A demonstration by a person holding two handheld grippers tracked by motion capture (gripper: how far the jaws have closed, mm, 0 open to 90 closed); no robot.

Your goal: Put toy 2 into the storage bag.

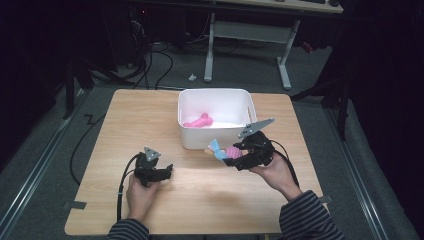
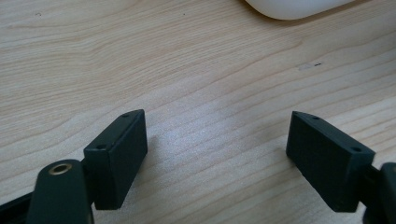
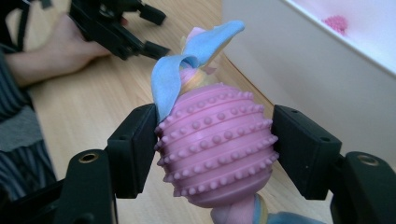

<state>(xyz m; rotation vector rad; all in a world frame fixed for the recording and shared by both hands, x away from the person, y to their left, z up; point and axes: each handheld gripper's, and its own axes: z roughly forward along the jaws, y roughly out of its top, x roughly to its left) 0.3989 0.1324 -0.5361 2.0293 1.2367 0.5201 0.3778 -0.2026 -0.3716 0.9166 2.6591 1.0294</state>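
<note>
Right gripper view: jaws of the right gripper [image 3: 215, 149] clamp both sides of a studded pink ball toy [image 3: 215, 144] with blue and pastel fabric ends, held above the table [image 3: 88, 107] just beside the white bin's [image 3: 299, 70] outer wall. Left gripper [image 2: 215, 154] jaws stand wide apart, nothing between them, low over bare wood. High view: one pink toy [image 1: 199, 121] already lies inside the bin. Judgement: sorting partly done; held toy not yet dropped in.

Left gripper [image 2: 215, 154]: jaws spread wide, nothing between them. Right gripper [image 3: 215, 154]: jaws clamped on pink studded toy [image 3: 215, 145], pressing both its sides.
</note>
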